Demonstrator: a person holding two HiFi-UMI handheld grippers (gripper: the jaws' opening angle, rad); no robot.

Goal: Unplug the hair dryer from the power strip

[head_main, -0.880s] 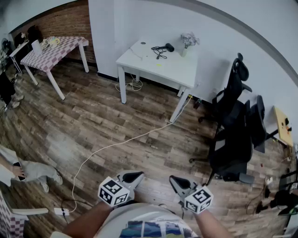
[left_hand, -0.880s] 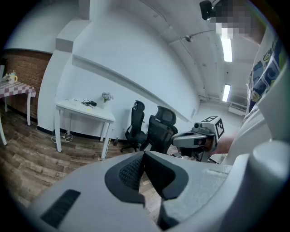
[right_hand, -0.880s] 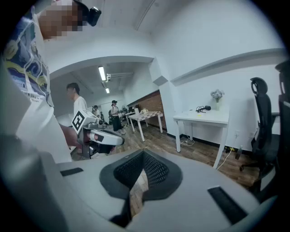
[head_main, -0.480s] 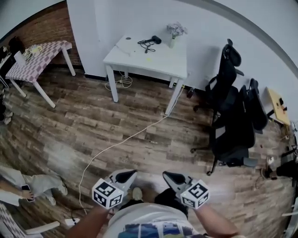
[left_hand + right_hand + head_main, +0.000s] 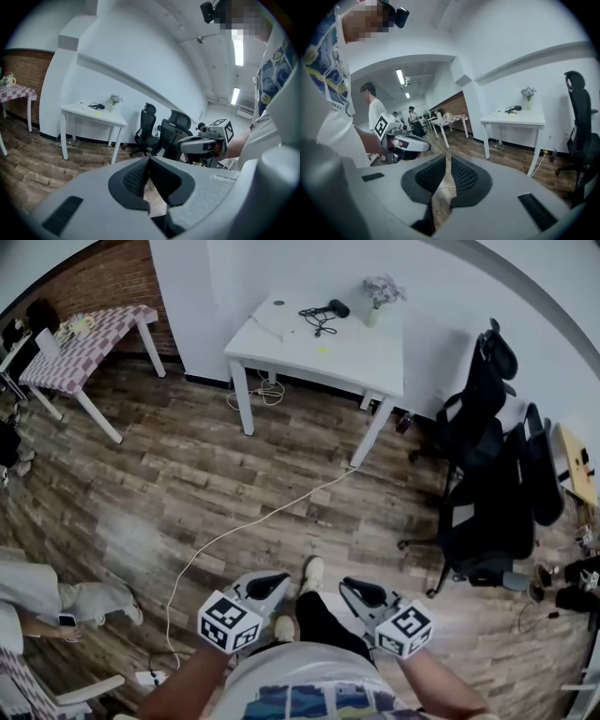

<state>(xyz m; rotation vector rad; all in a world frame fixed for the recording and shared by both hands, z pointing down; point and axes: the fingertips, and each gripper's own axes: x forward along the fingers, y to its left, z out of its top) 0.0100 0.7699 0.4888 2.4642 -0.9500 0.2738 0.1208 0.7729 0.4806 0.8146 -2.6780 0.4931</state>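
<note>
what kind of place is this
Probably an office or lab workroom, not a home: a white table with a hair dryer on it stands against the wall, black office chairs are parked to its right, and a checkered table stands by a brick wall.

open floor (image 5: 187,474) to table (image 5: 361,362), chairs (image 5: 487,521) at right
</note>
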